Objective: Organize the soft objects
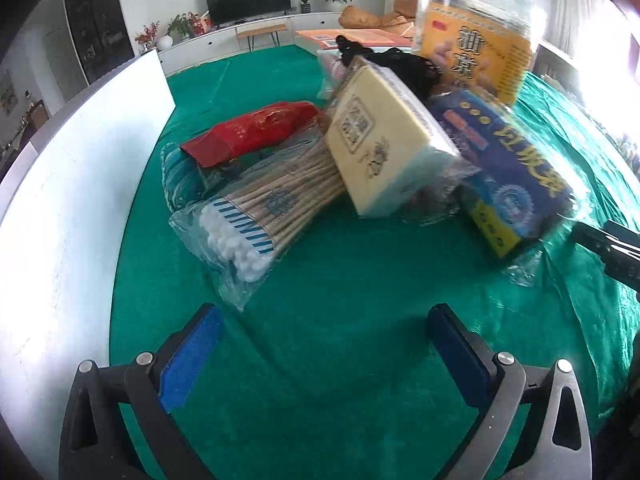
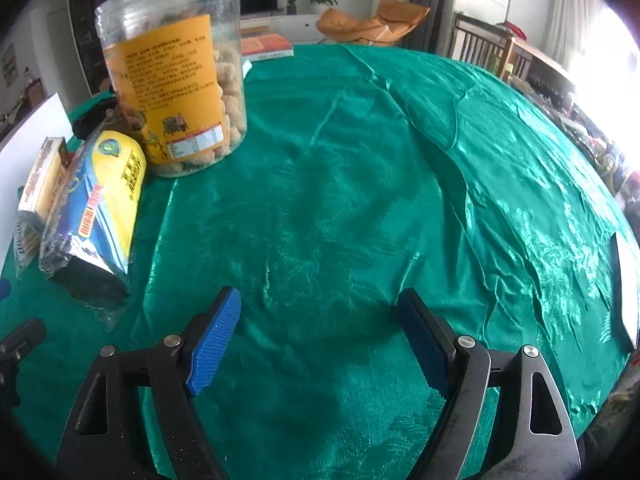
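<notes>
On the green tablecloth (image 1: pixel 340 320) a heap of packaged goods is lying toward the far side, and both grippers are hovering over bare cloth on the near side. Seen from the left wrist, the left gripper (image 1: pixel 324 316) is standing with its blue pads (image 1: pixel 188 356) spread wide and nothing between them. Just beyond it a clear bag of cotton swabs (image 1: pixel 256 224) is lying flat, its white tips pointing toward the camera. Behind the swabs a red packet (image 1: pixel 256 130) is resting on a teal striped cloth (image 1: pixel 178 176). A cream-coloured pack (image 1: pixel 384 140) in clear wrap is leaning tilted over the swab sticks, and a blue and yellow bag (image 1: pixel 516 176) is lying just beside it on the right, touching it. A clear jar of snacks (image 1: pixel 476 40) with an orange label is standing upright behind these, with something black (image 1: pixel 400 64) bunched at its foot. A white board (image 1: pixel 80 184) is running along the left edge of the cloth.

From the right wrist, the right gripper (image 2: pixel 320 316) is likewise holding its pads released and apart, over an empty stretch of cloth. The jar and the blue and yellow bag are sitting to its left, well apart from the fingers. A book (image 2: pixel 266 46) is lying at the far edge of the table.
</notes>
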`<control>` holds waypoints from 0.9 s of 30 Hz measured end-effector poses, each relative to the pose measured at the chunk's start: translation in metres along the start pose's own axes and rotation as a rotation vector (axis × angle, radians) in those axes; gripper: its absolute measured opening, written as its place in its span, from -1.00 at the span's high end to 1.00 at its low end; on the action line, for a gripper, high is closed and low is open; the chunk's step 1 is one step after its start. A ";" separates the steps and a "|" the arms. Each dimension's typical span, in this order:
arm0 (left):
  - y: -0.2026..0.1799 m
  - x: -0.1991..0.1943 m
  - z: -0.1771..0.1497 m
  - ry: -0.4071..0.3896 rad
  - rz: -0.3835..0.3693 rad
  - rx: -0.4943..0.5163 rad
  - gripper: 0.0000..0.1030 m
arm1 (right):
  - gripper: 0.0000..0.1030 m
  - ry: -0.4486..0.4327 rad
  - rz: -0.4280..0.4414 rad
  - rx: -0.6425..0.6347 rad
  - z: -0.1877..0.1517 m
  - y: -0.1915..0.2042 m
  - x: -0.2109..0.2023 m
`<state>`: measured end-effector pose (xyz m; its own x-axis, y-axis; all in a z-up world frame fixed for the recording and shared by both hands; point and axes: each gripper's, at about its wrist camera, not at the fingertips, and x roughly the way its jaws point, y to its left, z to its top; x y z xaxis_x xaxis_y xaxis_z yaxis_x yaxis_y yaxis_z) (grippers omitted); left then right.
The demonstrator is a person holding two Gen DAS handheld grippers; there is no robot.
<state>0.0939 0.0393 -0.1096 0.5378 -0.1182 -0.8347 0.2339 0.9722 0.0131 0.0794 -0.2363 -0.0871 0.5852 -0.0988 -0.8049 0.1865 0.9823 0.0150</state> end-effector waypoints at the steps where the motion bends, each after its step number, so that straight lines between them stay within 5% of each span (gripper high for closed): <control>1: 0.003 0.001 0.000 -0.009 -0.017 -0.022 -0.99 | -0.61 -0.002 -0.002 0.005 0.003 -0.001 0.001; 27: 0.010 0.006 -0.003 -0.032 -0.006 -0.032 -1.00 | -0.69 -0.030 -0.011 -0.001 -0.011 0.004 0.000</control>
<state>0.0976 0.0493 -0.1160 0.5619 -0.1301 -0.8169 0.2119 0.9772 -0.0099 0.0710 -0.2304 -0.0934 0.6066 -0.1139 -0.7868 0.1919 0.9814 0.0058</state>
